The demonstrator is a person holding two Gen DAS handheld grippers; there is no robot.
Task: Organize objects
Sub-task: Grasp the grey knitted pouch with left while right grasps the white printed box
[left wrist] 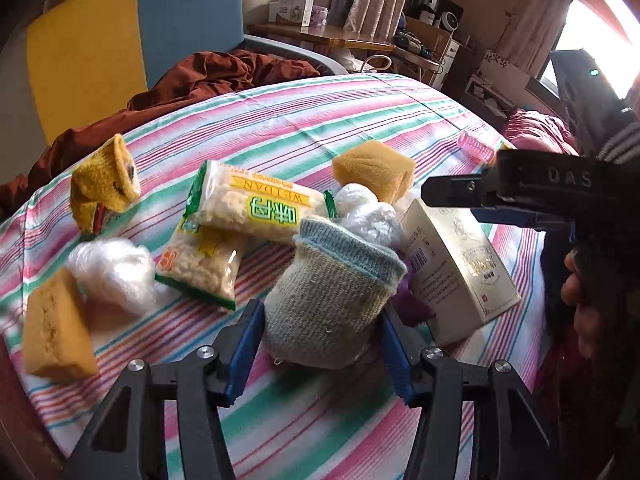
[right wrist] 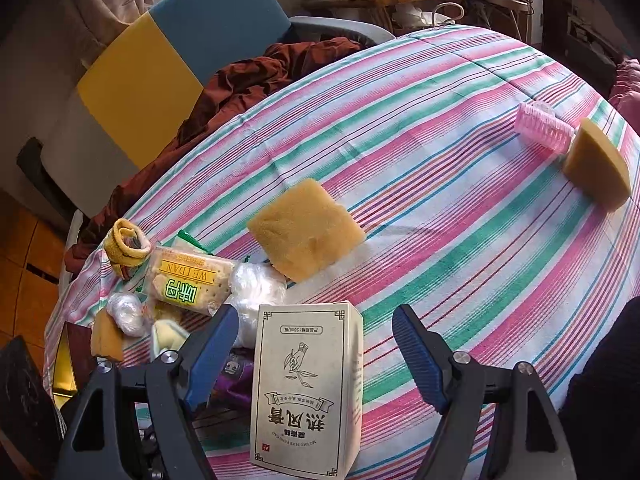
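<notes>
Striped bedsheet point(left wrist: 320, 120), rust blanket point(left wrist: 224, 72), wooden desk point(left wrist: 320, 36)

Right gripper point(right wrist: 316, 354), blue-padded jaws spread wide, pointing down at a bed covered by a pink, green and white striped sheet point(right wrist: 460, 208). A pale upright cardboard box printed with a plant drawing point(right wrist: 308, 384) stands between the jaws, apart from both pads. Beyond it lies a yellow rectangular sponge point(right wrist: 306, 234). At left, clustered: a green-lettered cracker packet point(right wrist: 188, 280), crumpled clear plastic balls point(right wrist: 256, 282), a rolled yellow sock point(right wrist: 126, 246). Far right: a pink ribbed hair roller point(right wrist: 544, 128) beside a second yellow sponge point(right wrist: 598, 166).
</notes>
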